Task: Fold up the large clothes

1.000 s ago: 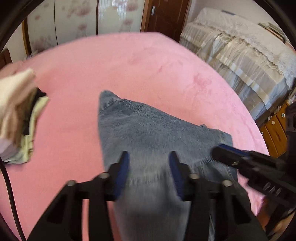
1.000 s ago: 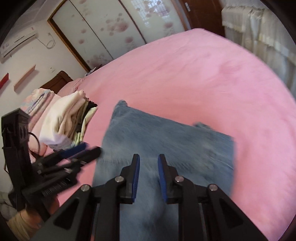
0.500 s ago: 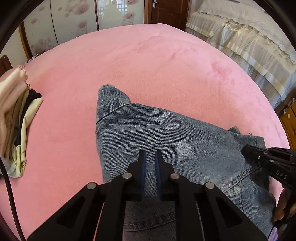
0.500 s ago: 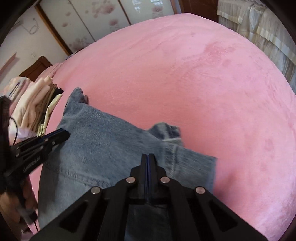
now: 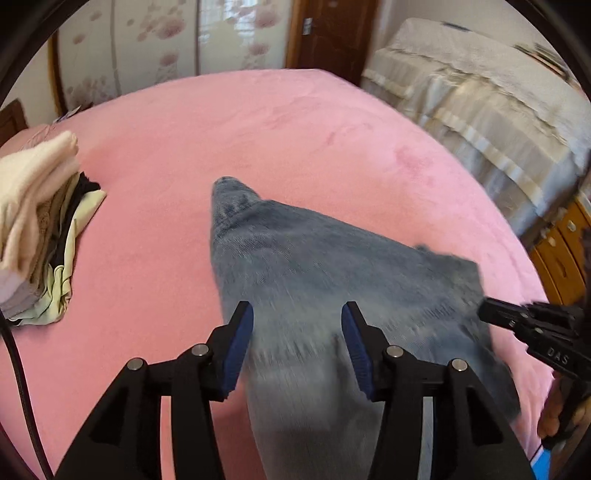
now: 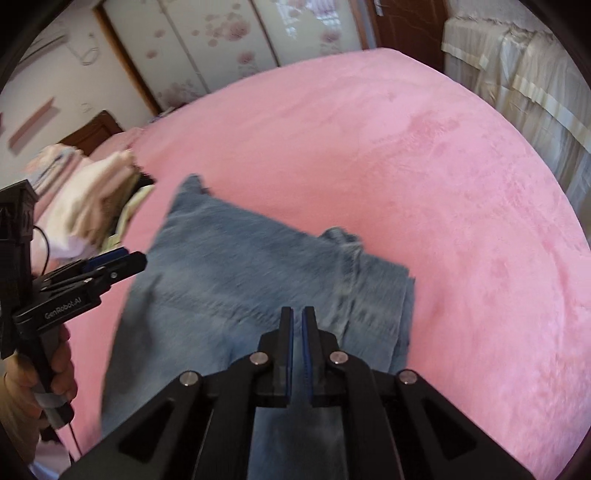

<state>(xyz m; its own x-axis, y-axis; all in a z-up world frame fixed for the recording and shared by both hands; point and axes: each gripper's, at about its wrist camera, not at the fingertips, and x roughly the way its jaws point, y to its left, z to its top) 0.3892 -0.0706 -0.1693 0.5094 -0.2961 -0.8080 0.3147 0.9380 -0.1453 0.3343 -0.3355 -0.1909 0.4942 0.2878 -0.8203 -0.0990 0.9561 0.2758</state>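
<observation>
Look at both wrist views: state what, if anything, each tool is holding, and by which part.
Left tool: open above the jeans, holding nothing. Right tool: fingers almost together, a thin gap showing; whether it pinches denim cannot be told.

Pink blanket (image 5: 295, 140) fills mid-frame. Stack of folded clothes (image 5: 40, 221) at left edge, resting on it. Floral sliding wardrobe doors (image 5: 155, 51) upper left, brown wooden door (image 5: 325, 33) top centre. Second bed with cream cover (image 5: 480, 96) upper right; wooden drawers (image 5: 561, 251) at right edge.

Blue jeans (image 5: 317, 266) — pink bedspread (image 5: 258, 122)
</observation>
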